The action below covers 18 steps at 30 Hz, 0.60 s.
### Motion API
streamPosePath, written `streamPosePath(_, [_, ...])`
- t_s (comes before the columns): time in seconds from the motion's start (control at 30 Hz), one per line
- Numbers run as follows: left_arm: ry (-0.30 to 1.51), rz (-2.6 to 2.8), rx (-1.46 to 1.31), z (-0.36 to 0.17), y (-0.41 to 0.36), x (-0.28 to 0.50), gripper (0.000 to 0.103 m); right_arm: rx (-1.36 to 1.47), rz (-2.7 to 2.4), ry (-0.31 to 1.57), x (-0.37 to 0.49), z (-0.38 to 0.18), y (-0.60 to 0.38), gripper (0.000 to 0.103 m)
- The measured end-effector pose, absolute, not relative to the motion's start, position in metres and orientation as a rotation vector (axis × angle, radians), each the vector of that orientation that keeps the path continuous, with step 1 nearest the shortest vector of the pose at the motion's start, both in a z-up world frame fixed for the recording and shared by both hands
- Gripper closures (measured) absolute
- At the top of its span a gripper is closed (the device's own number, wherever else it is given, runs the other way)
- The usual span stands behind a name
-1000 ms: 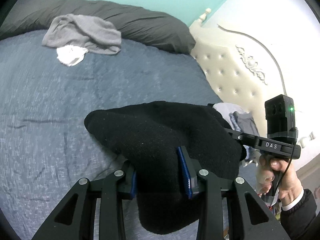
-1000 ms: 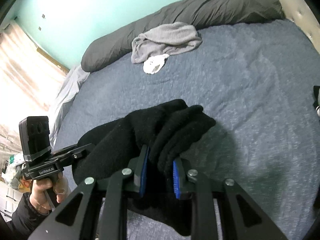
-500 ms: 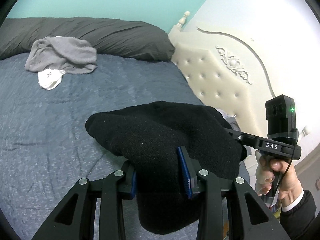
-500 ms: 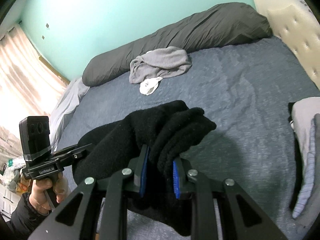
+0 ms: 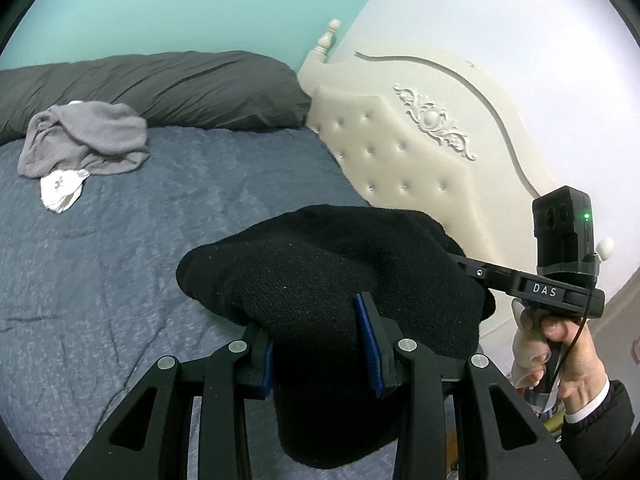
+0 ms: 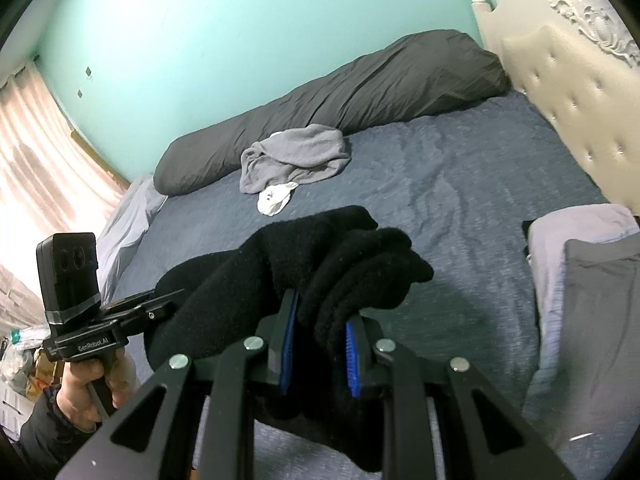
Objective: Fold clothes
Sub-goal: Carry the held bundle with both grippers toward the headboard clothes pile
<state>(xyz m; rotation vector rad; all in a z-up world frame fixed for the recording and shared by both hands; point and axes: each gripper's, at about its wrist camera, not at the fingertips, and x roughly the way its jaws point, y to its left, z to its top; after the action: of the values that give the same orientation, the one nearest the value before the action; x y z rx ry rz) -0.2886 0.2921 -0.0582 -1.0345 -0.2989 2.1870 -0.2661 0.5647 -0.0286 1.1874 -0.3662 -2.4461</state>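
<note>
Garment, black, held off bed btwn 2 grippers: left gripper and right gripper both clamped on it. Wide bare blanket ahead; headboard near right edge; grey clothes by pillow.

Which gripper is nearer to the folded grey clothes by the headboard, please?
Right. The right gripper, shut on the black garment, has the folded grey clothes just to its right; the left gripper grips the garment's other end, farther from them.
</note>
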Motion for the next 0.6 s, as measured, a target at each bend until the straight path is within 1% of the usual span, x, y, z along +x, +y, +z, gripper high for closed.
streamPosePath(0.6, [-0.241,2.134,-0.993,-0.026,0.383,-0.287,0.065,1.143,-2.541,-0.388,-0.243,0.007,0.652,0.083])
